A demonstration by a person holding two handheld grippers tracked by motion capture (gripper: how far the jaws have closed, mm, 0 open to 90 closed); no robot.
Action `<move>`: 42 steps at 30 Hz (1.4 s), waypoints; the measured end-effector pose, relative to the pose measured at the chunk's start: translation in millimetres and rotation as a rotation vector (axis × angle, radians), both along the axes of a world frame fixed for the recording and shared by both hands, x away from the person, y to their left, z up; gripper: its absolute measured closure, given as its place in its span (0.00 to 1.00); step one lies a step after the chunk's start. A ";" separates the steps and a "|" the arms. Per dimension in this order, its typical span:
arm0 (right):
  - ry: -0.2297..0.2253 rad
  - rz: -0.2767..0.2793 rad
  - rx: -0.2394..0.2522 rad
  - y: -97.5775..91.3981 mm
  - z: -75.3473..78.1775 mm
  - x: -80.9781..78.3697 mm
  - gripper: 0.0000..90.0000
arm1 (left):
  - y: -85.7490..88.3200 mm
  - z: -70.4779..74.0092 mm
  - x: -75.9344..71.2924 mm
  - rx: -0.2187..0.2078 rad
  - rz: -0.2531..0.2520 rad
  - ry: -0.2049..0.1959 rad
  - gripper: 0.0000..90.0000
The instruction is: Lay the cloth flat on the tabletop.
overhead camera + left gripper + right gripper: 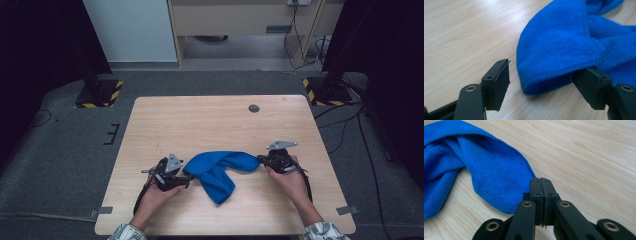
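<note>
A blue towel (217, 172) lies bunched on the wooden table (200, 120) near its front edge, one end trailing toward me. My left gripper (188, 174) is at the towel's left end, open. In the left gripper view the jaws (544, 75) stand on either side of the towel's folded edge (564, 42), and the right jaw touches the cloth. My right gripper (260, 161) is at the towel's right end. Its jaws (540, 180) are pressed together, and the towel's corner (491, 175) runs up to them and appears pinched there.
A round grey grommet (254, 108) sits in the tabletop at the back right. Two black stands with yellow-striped bases (99, 94) (326, 91) flank the table on the carpet. Cables (350, 120) run along the floor at the right.
</note>
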State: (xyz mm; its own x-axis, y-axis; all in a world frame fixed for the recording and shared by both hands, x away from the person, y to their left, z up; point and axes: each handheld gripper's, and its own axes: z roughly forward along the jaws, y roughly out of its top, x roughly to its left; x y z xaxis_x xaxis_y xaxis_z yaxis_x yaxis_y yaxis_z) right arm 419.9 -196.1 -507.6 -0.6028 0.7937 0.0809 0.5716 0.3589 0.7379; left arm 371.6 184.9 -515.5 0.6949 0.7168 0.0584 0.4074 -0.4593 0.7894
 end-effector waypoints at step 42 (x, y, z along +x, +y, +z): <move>0.027 -0.012 -0.038 5.4 -12.7 7.5 0.94 | 17.1 11.1 14.0 -0.096 0.134 0.001 0.98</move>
State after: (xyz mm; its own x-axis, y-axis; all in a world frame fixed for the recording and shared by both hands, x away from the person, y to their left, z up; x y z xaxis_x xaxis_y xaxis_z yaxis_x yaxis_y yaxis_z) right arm 427.5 -190.7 -520.3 -0.5915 0.8036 0.0664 0.5953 0.3796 0.7082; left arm 385.6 202.0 -504.4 0.5929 0.8052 -0.0155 0.4610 -0.3235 0.8263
